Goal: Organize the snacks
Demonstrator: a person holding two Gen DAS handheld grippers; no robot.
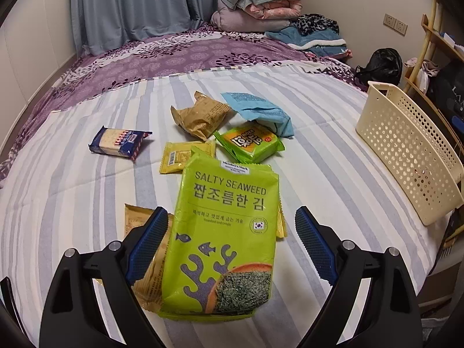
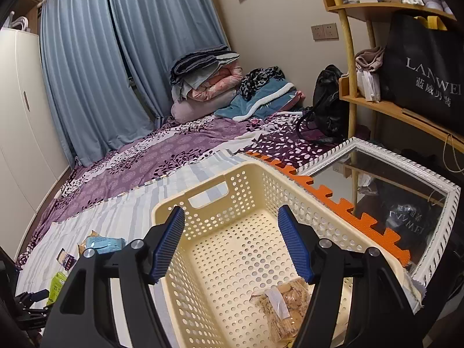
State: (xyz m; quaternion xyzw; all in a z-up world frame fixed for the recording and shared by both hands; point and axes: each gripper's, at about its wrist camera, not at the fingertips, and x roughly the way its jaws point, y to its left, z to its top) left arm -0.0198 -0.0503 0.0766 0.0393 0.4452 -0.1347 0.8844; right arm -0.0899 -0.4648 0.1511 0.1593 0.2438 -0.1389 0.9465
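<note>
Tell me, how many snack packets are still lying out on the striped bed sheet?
7, maybe more hidden: large green seaweed bag, tan packet beneath it, yellow packet, small green packet, brown packet, light blue packet, navy cracker packet.

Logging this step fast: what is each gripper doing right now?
Left gripper: open, fingers either side of the seaweed pack, not gripping it.
Right gripper: open and empty, above the cream basket.

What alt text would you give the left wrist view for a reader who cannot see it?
The open left gripper hovers over a green salty seaweed packet lying on a striped bedsheet. Other snack packets lie scattered beyond it, and a cream perforated basket stands to the right.
</note>
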